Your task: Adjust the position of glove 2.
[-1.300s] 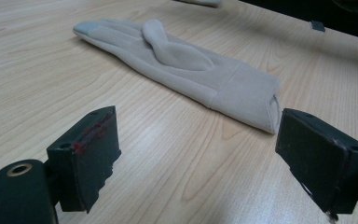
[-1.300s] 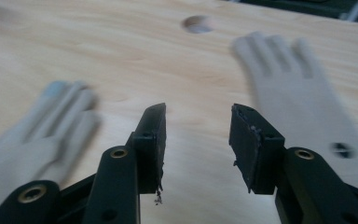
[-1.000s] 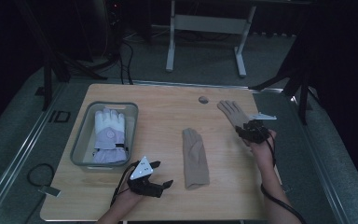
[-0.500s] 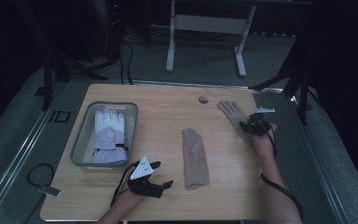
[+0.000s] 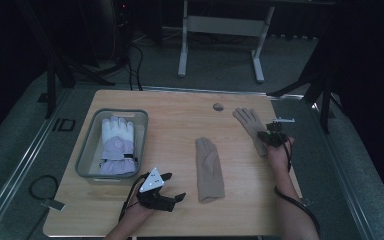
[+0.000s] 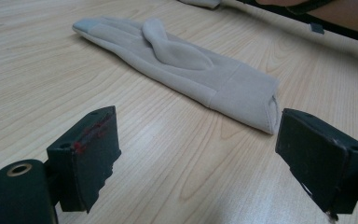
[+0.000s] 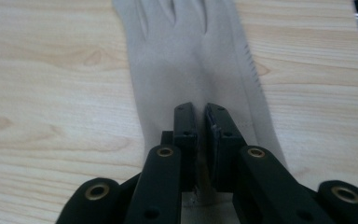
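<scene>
**Pinch on the far glove's cuff**

Your right gripper point(image 7: 200, 116) had just closed, pinching a fold of the beige glove point(image 5: 250, 125) near the table's point(image 5: 180, 125) right edge. Your left gripper point(image 6: 196, 154) sat spread before the second glove point(image 6: 177, 70). Next, probably, lift toward the bin point(image 5: 85, 165).

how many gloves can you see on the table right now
3: a white glove in the grey bin, a beige glove mid-table, another beige glove pinched by the right gripper.

Table point(image 5: 180, 107) — gloves point(image 5: 209, 169), bin point(image 5: 84, 165)
</scene>
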`<control>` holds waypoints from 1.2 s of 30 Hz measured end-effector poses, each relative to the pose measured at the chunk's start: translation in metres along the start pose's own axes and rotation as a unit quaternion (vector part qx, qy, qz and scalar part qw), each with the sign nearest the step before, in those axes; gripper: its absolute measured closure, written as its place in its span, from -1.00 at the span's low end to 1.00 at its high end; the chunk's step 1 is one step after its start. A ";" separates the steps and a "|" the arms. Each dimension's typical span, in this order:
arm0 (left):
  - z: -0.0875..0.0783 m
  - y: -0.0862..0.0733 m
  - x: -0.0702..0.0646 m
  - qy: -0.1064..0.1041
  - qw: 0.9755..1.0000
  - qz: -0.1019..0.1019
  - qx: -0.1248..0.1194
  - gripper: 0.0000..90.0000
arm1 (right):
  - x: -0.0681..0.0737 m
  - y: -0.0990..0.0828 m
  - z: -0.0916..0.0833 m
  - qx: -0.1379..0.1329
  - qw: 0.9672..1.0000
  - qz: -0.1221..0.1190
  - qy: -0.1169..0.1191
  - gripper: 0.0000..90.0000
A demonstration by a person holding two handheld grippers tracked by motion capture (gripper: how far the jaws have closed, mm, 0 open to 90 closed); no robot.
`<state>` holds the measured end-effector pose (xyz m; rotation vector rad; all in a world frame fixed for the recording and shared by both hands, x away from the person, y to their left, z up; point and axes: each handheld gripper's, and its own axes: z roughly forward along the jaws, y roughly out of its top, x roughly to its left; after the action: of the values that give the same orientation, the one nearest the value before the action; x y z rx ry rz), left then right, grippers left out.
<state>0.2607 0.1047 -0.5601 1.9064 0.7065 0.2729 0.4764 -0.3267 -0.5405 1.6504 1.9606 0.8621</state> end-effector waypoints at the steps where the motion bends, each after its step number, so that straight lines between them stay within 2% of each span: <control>1: 0.000 0.000 0.000 0.000 1.000 0.000 0.000 -0.70 | 0.002 -0.001 -0.003 -0.004 1.000 0.001 -0.006 0.86; 6: 0.000 0.000 0.000 0.002 1.000 -0.001 0.002 -0.70 | 0.010 -0.009 -0.026 -0.026 0.999 0.034 -0.014 0.87; 10: 0.000 0.000 0.000 0.002 1.000 -0.001 0.000 -0.70 | 0.019 -0.023 -0.047 -0.039 0.997 0.066 -0.024 0.87; 14: 0.000 0.001 0.000 0.004 1.000 0.004 0.003 -0.70 | 0.032 -0.034 -0.064 -0.045 0.996 0.062 -0.043 0.87; 18: 0.000 0.001 -0.001 0.006 1.000 0.011 0.004 -0.70 | 0.038 -0.044 -0.084 -0.052 0.994 0.085 -0.049 0.87; 20: 0.000 0.001 -0.002 0.005 1.000 0.013 0.004 -0.70 | 0.041 -0.051 -0.089 -0.051 0.993 0.088 -0.051 0.87; 29: -0.001 0.001 -0.002 0.009 1.000 0.015 0.002 -0.70 | 0.058 -0.082 -0.101 -0.029 0.995 0.081 -0.048 0.86; 34: -0.002 0.001 -0.002 0.008 1.000 0.014 0.002 -0.70 | 0.058 -0.097 -0.101 -0.014 0.995 0.084 -0.044 0.83; 36: -0.001 0.001 -0.002 0.008 1.000 0.015 0.002 -0.70 | 0.059 -0.103 -0.096 -0.007 0.996 0.073 -0.050 0.82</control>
<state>0.2582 0.1041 -0.5586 1.9222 0.6898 0.3075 0.3264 -0.2964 -0.5404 1.8104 1.7817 0.8263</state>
